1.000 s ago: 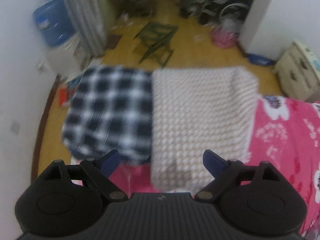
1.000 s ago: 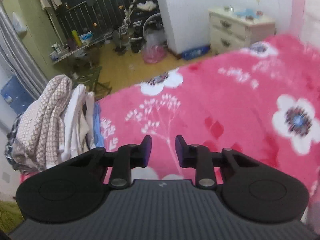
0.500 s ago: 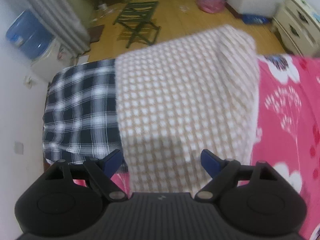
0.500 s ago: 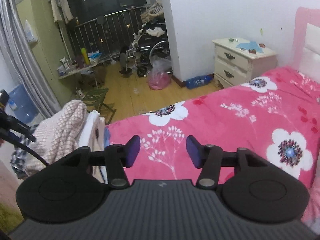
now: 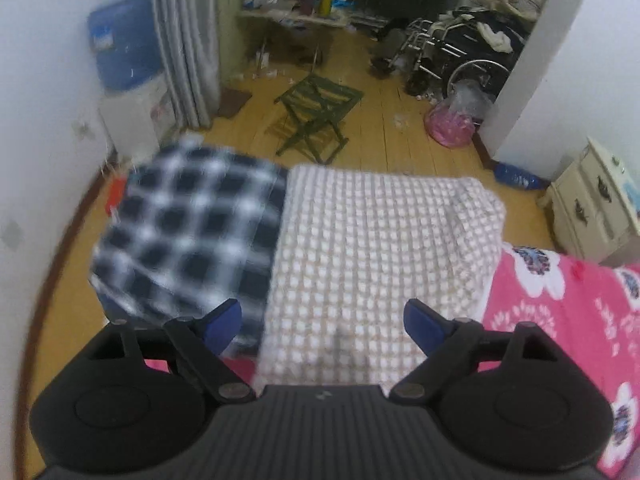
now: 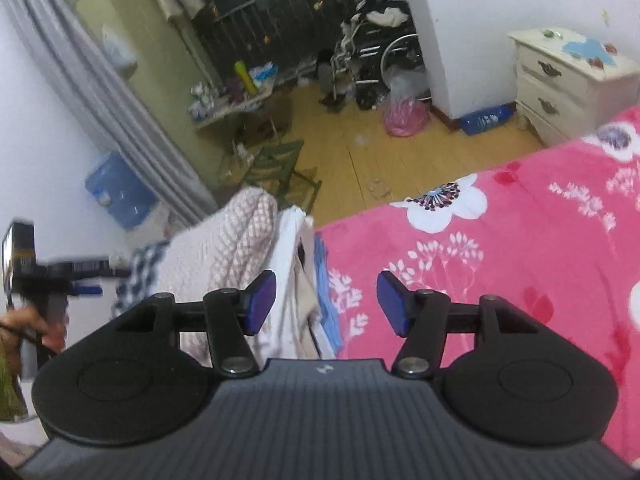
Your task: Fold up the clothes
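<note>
A folded beige-and-white checked garment (image 5: 380, 248) lies on top of a stack at the foot of the bed. A folded navy-and-white plaid garment (image 5: 192, 236) lies beside it on the left. My left gripper (image 5: 322, 322) is open and empty, just above the near edge of the beige garment. In the right wrist view the stack (image 6: 240, 248) shows from the side, with white and blue pieces (image 6: 304, 280) under the beige one. My right gripper (image 6: 326, 304) is open and empty, above the stack's right edge and the pink floral bedspread (image 6: 500, 248). The left gripper (image 6: 44, 276) shows at far left.
A green folding stool (image 5: 316, 116) stands on the wooden floor beyond the bed. A blue water jug (image 5: 120, 56) is at the left wall. A cream nightstand (image 6: 568, 80) stands at the right. A wheelchair (image 5: 460, 56) and a pink bag (image 5: 450, 124) are near the back.
My left gripper has pulled back and tilted up from the beige garment. My right gripper has opened wider and swung left toward the stack.
</note>
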Demonstrator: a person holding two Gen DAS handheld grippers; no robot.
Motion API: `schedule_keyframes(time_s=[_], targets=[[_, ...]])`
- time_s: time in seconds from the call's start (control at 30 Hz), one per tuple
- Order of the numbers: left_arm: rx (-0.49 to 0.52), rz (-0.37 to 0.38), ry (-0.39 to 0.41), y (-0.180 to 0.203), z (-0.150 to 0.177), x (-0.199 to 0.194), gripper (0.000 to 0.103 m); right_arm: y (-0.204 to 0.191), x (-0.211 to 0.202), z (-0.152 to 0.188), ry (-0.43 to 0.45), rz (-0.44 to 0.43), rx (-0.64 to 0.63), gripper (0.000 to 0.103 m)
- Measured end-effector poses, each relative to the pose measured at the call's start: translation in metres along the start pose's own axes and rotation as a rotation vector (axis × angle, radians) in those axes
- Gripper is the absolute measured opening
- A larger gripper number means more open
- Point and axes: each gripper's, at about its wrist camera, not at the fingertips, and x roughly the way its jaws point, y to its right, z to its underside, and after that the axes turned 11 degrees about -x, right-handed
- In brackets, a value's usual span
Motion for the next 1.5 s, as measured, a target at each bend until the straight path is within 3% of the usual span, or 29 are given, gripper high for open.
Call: schedule_keyframes(time_s=[0.1, 0.23, 0.37, 0.53, 0.7, 0.87, 0.93, 1.03, 1.17, 1.3, 1.37, 1.43, 1.5], targets=[[0.115, 0.035, -0.03, -0.006, 0.011, 0.014, 0.084, -0.013, 0.014, 0.001, -0.047, 0.056, -0.077, 0.055], [0.331, 0.076, -0.063, -0.01, 0.018, 0.036, 0.076, -0.045, 0.044, -0.015, -0.078, 0.097, -0.073, 0.054], [0.495, 0.116, -0.17, -0.013, 0.022, 0.068, 0.071, -0.097, 0.077, -0.042, -0.078, 0.105, -0.103, 0.053], [0.502, 0.213, -0.263, -0.029, 0.02, 0.097, 0.075, -0.165, 0.151, -0.069, -0.123, 0.033, -0.203, 0.039], [0.509, 0.257, -0.314, -0.035, 0.013, 0.11, 0.077, -0.225, 0.24, -0.085, -0.218, -0.02, -0.369, 0.022], [0.52, 0.27, -0.342, -0.029, 0.009, 0.118, 0.078, -0.216, 0.327, -0.081, -0.324, 0.103, -0.489, 0.014], [0.516, 0.274, -0.333, -0.025, 0.008, 0.119, 0.078, -0.196, 0.347, -0.076, -0.353, 0.097, -0.453, 0.013], [0.479, 0.224, -0.331, -0.018, 0.009, 0.121, 0.079, -0.184, 0.354, -0.078, -0.363, 0.079, -0.464, 0.013], [0.393, 0.151, -0.299, -0.021, 0.019, 0.12, 0.079, -0.183, 0.317, -0.097, -0.246, -0.018, -0.455, 0.012], [0.321, 0.069, -0.235, -0.002, 0.03, 0.112, 0.08, -0.146, 0.344, -0.079, -0.292, -0.082, -0.434, 0.011], [0.314, -0.003, -0.195, 0.015, 0.036, 0.108, 0.08, -0.137, 0.351, -0.081, -0.305, -0.111, -0.485, 0.011], [0.327, -0.076, -0.158, 0.032, 0.041, 0.102, 0.077, -0.134, 0.347, -0.1, -0.344, -0.181, -0.523, 0.01], [0.342, -0.141, -0.11, 0.044, 0.047, 0.093, 0.072, -0.135, 0.328, -0.126, -0.295, -0.267, -0.519, 0.012]])
